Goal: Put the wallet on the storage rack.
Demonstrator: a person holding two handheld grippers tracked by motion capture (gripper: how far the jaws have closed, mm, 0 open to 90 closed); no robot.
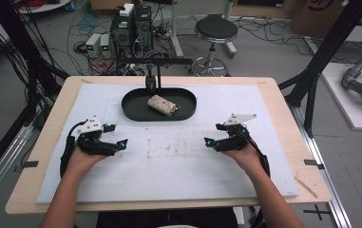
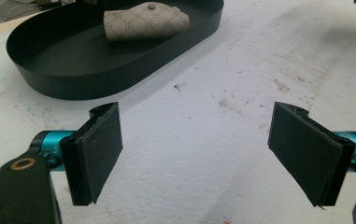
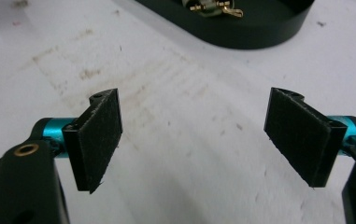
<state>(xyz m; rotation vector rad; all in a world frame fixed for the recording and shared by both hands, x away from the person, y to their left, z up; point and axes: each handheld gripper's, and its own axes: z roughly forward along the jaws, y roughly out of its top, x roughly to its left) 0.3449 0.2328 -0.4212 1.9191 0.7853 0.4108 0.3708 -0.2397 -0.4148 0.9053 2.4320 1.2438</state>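
A black oval tray (image 1: 133, 110) lies at the far middle of the white foam board (image 1: 169, 156). In it rests a beige patterned pouch (image 1: 162, 105) with a small gold clasp. The left gripper view shows the tray (image 2: 96, 79) and the pouch (image 2: 145, 22) ahead. My left gripper (image 1: 117, 135) rests on the board at the left, open, with nothing between its pads (image 2: 101, 144). My right gripper (image 1: 213, 134) rests at the right, also open and empty. The right gripper view shows the tray's wall (image 3: 241, 32) and the gold clasp (image 3: 215, 7) at the top.
The foam board lies on a wooden table (image 1: 50, 123) and bears brown stains (image 1: 169, 145) at its middle. A black stand with a small camera (image 1: 150, 80) rises behind the tray. Beyond the table stand a stool (image 1: 215, 31), computers and cables on the floor.
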